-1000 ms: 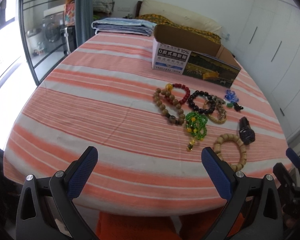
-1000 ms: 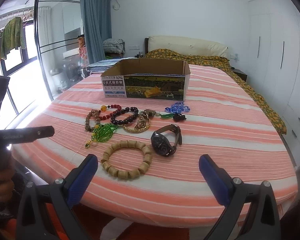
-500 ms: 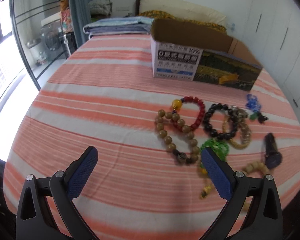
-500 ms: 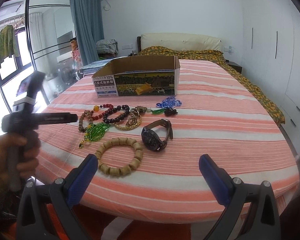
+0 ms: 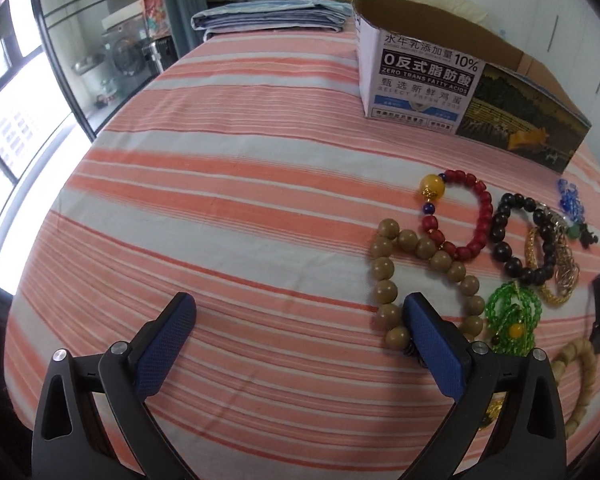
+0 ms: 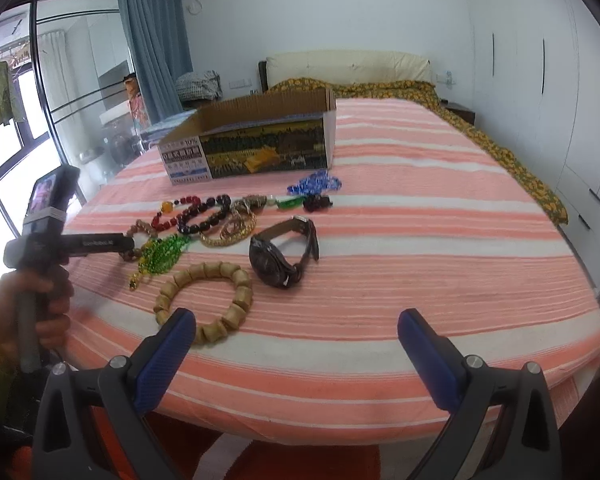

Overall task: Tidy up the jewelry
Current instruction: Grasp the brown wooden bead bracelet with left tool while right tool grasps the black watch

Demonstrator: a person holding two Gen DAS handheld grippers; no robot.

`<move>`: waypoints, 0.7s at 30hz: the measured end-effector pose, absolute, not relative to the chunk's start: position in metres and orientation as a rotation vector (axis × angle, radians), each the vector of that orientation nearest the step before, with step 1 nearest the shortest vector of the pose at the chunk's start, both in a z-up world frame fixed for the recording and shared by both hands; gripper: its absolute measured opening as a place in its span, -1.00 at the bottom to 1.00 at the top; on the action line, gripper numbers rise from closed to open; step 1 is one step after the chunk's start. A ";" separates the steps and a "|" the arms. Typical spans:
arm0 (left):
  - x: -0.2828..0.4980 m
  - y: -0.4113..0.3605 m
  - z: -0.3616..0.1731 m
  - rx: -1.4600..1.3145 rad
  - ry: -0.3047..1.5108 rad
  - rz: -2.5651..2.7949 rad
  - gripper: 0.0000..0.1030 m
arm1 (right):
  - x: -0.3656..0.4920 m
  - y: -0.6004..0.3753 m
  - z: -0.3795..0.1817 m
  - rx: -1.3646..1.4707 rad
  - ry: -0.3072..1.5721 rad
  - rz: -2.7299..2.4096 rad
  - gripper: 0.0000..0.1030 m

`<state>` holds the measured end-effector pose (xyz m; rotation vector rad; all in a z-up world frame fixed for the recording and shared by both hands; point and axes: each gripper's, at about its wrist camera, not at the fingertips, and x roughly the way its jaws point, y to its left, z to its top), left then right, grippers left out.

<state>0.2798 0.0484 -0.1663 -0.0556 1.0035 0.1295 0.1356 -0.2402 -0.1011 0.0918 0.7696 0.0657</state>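
Jewelry spread across a striped bed (image 6: 420, 216), cardboard box (image 6: 260, 148) behind

Watch (image 6: 284, 252) lies on its side, strap toward the headboard; left gripper (image 5: 300, 312) and right gripper (image 6: 296, 328) both gape wide, empty

Bright daylight from the window (image 5: 4, 92) — blown-out glare, fisheye-bent edges.

one cardboard box (image 6: 260, 148), one wristwatch (image 6: 282, 254), five bead bracelets (image 6: 206, 294)
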 end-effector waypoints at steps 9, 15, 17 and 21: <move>0.273 0.053 -0.165 -0.025 0.993 0.094 0.99 | 0.167 -0.252 -0.115 0.155 0.855 0.088 0.99; 0.266 0.050 -0.162 -0.002 0.999 0.092 0.99 | 0.177 -0.242 -0.117 0.162 0.864 0.145 0.83; 0.264 0.048 -0.162 0.009 0.988 0.088 0.99 | 0.186 -0.244 -0.117 0.129 0.858 0.132 0.81; 0.260 0.051 -0.162 -0.013 0.998 0.067 0.99 | 0.205 -0.246 -0.121 0.113 0.904 0.141 0.81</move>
